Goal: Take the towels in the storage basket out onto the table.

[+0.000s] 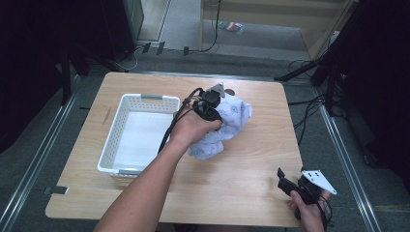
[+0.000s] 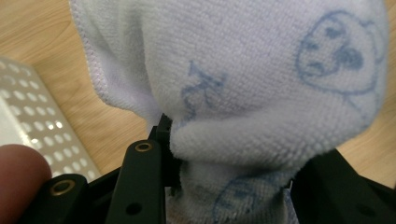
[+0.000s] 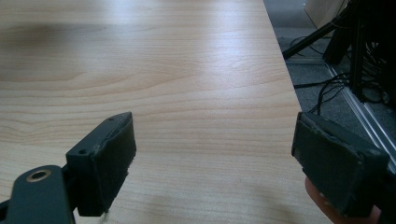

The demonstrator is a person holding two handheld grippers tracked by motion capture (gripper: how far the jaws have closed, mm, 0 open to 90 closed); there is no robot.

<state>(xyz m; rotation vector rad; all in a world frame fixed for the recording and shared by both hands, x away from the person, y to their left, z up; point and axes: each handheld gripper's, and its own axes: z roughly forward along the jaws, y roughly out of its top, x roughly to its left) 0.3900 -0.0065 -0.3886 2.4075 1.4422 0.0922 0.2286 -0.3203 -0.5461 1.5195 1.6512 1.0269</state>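
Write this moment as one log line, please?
left gripper: shut on cloth | right gripper: open, idle over table | basket: empty, left of cloth

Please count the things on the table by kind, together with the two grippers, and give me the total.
Cloth, pale with blue drawings: 1
Basket, white and perforated: 1
Grippers: 2, the left gripper closed on the cloth, the right gripper open
Total: 4
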